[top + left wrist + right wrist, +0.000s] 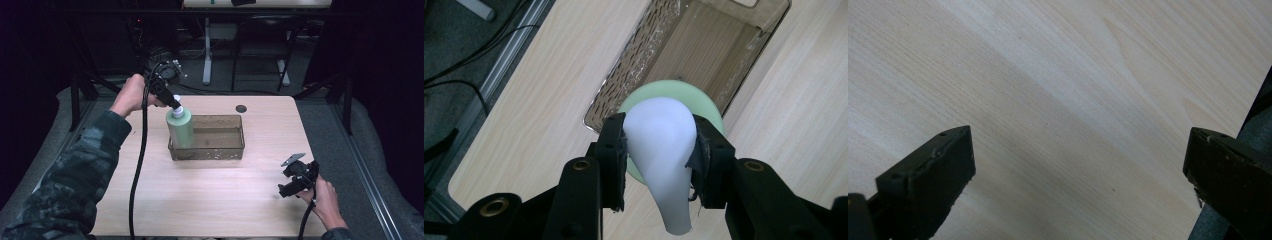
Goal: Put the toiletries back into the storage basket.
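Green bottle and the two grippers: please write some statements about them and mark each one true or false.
1. The left gripper is shut on the white cap of the green bottle. True.
2. The green bottle lies flat on the table. False: it is upright at the left end of the brown bin.
3. The right gripper holds a cloth. False: its jaws are open over bare wood.
4. The right gripper is near the table's right edge. True.
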